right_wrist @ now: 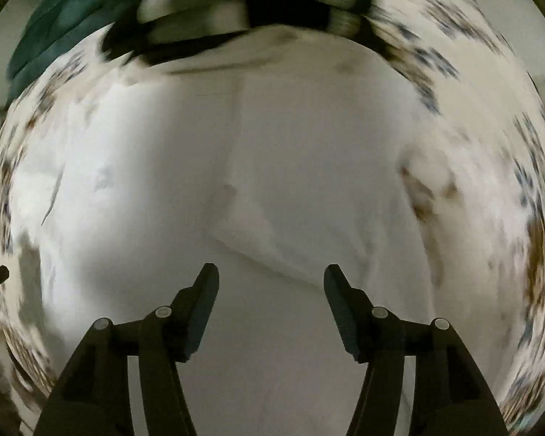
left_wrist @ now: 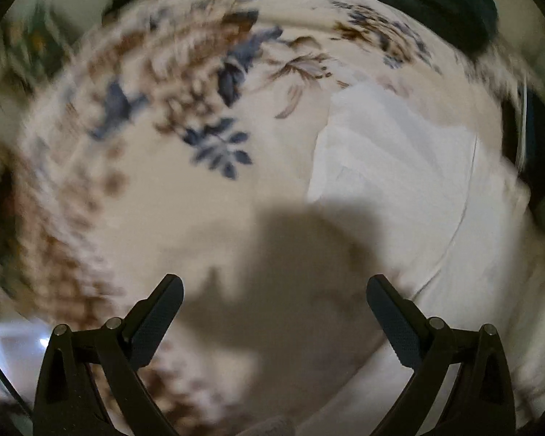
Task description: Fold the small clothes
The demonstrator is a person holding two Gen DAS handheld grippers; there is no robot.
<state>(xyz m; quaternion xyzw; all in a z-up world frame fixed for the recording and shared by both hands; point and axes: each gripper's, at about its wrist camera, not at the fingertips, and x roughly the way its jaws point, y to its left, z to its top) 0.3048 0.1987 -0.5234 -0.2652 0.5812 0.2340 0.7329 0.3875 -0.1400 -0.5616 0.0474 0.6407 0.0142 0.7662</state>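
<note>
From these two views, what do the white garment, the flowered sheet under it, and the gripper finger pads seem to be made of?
White garment: thin matte woven cloth, likely cotton; soft creases and a stitched seam show.
Flowered sheet: matte printed fabric, blue and brown leaves on cream; blur hides the weave.
Finger pads: dark, dull, dotted grip texture, probably rubber on rigid black plastic arms.
</note>
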